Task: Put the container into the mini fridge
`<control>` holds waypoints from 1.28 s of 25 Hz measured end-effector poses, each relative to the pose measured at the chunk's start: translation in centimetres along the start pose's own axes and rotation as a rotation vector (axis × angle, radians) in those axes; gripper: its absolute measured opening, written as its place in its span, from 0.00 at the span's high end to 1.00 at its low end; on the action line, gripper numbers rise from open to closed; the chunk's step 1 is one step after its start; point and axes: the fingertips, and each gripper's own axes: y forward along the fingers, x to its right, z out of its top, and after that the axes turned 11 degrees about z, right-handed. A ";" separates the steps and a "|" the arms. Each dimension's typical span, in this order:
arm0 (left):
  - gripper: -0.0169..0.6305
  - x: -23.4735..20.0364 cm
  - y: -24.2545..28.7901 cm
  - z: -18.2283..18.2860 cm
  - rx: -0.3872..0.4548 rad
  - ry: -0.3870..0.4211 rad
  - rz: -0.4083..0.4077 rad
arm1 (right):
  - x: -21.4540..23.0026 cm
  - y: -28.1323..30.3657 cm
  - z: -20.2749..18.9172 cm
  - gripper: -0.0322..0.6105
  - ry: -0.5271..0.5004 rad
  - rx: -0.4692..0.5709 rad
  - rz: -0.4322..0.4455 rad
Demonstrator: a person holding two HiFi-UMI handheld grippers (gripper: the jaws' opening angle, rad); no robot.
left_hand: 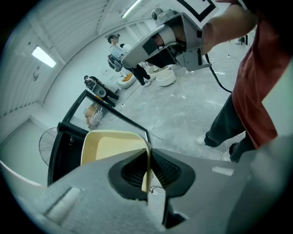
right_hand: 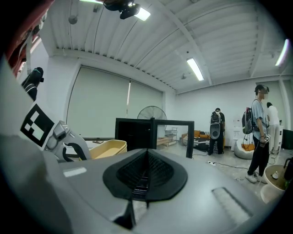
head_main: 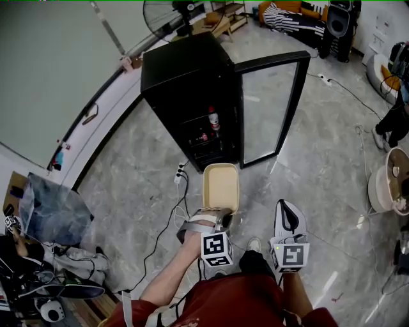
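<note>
In the head view the cream rectangular container (head_main: pixel 221 186) hangs above the floor just in front of the black mini fridge (head_main: pixel 185 83). The fridge's glass door (head_main: pixel 271 108) stands swung open to the right, and bottles show on its shelves. My left gripper (head_main: pixel 214 216) is shut on the container's near rim. In the left gripper view the rim (left_hand: pixel 147 157) is pinched between the jaws and the tray (left_hand: pixel 110 146) stretches toward the fridge (left_hand: pixel 62 153). My right gripper (head_main: pixel 287 207) is shut and holds nothing, to the right of the container. In the right gripper view its jaws (right_hand: pixel 146 161) meet, with the container (right_hand: pixel 107 148) at left.
A power strip and cables (head_main: pixel 179 175) lie on the floor by the fridge's foot. A fan (head_main: pixel 167 16) stands behind the fridge. A cluttered desk (head_main: pixel 38 255) is at the left. A white round seat (head_main: pixel 385 185) and a person (head_main: pixel 393 121) are at the right.
</note>
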 end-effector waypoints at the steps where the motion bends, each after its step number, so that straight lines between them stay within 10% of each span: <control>1: 0.92 -0.6 0.6 0.6 -0.002 -0.002 0.001 | 1.0 0.4 0.1 0.95 0.002 0.001 0.001; 14: 0.92 -6.8 6.1 3.4 -0.100 -0.070 0.035 | 8.6 7.1 0.2 0.95 0.014 0.019 0.118; 32: 0.92 -11.6 9.5 -7.9 -0.128 -0.178 0.034 | 1.9 20.6 1.0 0.95 -0.022 -0.029 0.223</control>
